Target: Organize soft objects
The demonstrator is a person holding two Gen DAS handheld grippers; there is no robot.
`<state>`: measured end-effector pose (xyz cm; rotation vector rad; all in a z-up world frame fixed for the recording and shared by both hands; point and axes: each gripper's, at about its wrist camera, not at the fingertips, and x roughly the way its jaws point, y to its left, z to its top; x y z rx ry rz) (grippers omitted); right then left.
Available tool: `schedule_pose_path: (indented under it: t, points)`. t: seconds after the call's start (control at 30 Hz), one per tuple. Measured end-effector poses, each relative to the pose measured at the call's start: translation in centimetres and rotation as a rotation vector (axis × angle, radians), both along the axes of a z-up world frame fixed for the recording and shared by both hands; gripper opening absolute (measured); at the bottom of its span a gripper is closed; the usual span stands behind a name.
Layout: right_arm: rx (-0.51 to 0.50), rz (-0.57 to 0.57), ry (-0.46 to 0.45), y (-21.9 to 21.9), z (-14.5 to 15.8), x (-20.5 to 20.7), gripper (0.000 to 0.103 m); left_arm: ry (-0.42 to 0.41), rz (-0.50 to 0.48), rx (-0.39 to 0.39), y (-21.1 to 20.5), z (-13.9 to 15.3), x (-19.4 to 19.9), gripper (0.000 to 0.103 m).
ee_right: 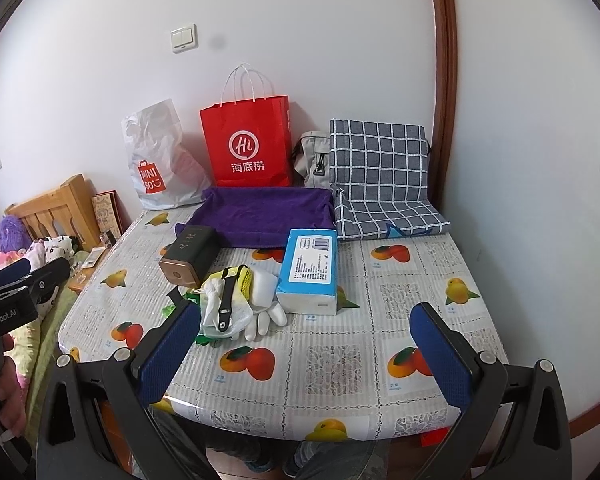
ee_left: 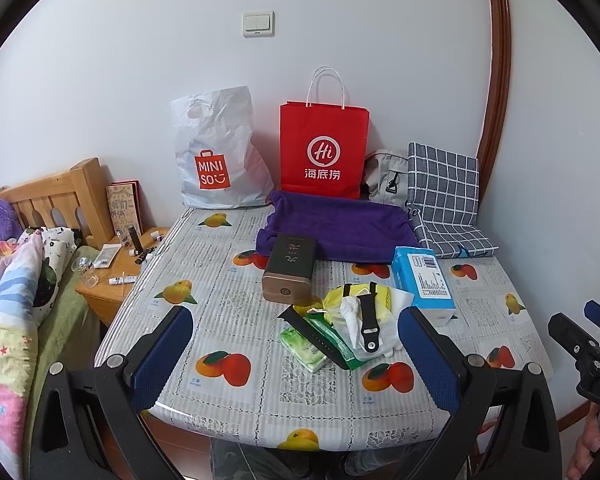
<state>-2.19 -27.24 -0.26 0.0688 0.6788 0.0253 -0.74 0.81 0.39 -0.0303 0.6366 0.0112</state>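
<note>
Left wrist view: the left gripper (ee_left: pixel 296 356) hangs over the near edge of the tabletop (ee_left: pixel 220 304), its blue-padded jaws spread wide with nothing between them. Just ahead of it lies a small heap of soft things: a crumpled white plastic bag (ee_left: pixel 352 316) over a yellow mesh pouch (ee_left: pixel 384 294), a white glove (ee_left: pixel 388 338) with its fingers pointing toward the near edge, and a green tissue pack (ee_left: pixel 304 346) at the heap's left. A black strap (ee_left: pixel 367 320) lies across the white bag, and a second black strap runs diagonally over the green pack. A dark box with a bronze end (ee_left: pixel 290 272) sits just behind the heap, and a blue tissue pack (ee_left: pixel 424 280) lies to its right. Farther back, a purple towel (ee_left: pixel 340 220) lies spread flat, slightly rumpled at its edges, with a grey checked cloth (ee_left: pixel 444 204) beside it, partly propped against the wall. A red paper bag (ee_left: pixel 324 152) and a white plastic shopping bag (ee_left: pixel 216 152) stand against the wall.

In the right wrist view, the right gripper (ee_right: pixel 306 356) also hovers at the near edge, jaws wide apart and empty, to the right of the heap. The glove's fingers lie just beside the blue tissue pack's near end.
</note>
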Motion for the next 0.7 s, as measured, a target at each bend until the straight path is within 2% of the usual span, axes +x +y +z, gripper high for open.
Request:
schedule_pose_path:
  t: [0.7]
  points:
    - [0.005,0.009,-0.009,0.19,0.14,-0.26,0.103,0.006,0.001,-0.007,0.23,-0.24,0.23,0.103]
